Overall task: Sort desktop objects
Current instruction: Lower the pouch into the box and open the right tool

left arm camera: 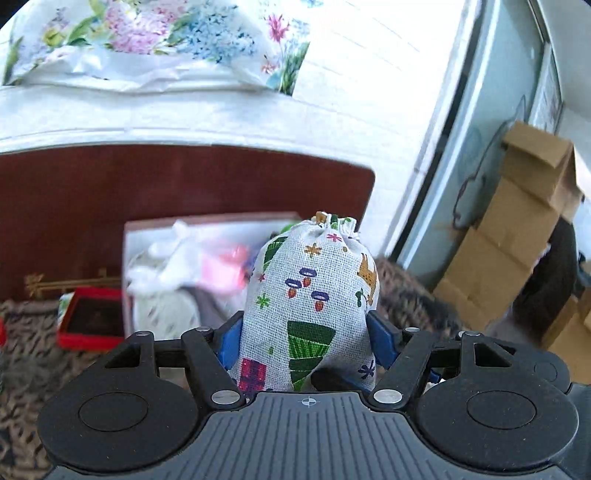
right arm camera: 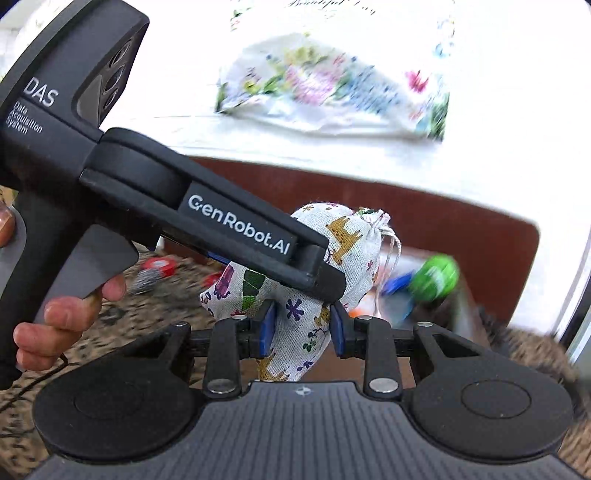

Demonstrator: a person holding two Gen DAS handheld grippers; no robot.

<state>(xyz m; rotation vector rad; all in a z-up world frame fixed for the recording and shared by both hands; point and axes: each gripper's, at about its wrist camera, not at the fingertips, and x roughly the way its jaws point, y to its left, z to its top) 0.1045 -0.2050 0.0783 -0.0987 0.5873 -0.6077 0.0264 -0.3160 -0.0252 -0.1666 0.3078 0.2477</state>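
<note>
A small white drawstring pouch printed with trees and animals is held upright between my left gripper's blue pads. In the right wrist view the same pouch is pinched low down by my right gripper, while the left gripper's black body crosses from the upper left and clamps the pouch's middle. Both grippers are shut on the pouch. A box holding a white plastic bag, pink and grey items lies behind it.
A red square box sits at left on the patterned cloth. A dark red-brown headboard and floral bedding are behind. Cardboard boxes stack at right. A green ball and blue item lie in the box.
</note>
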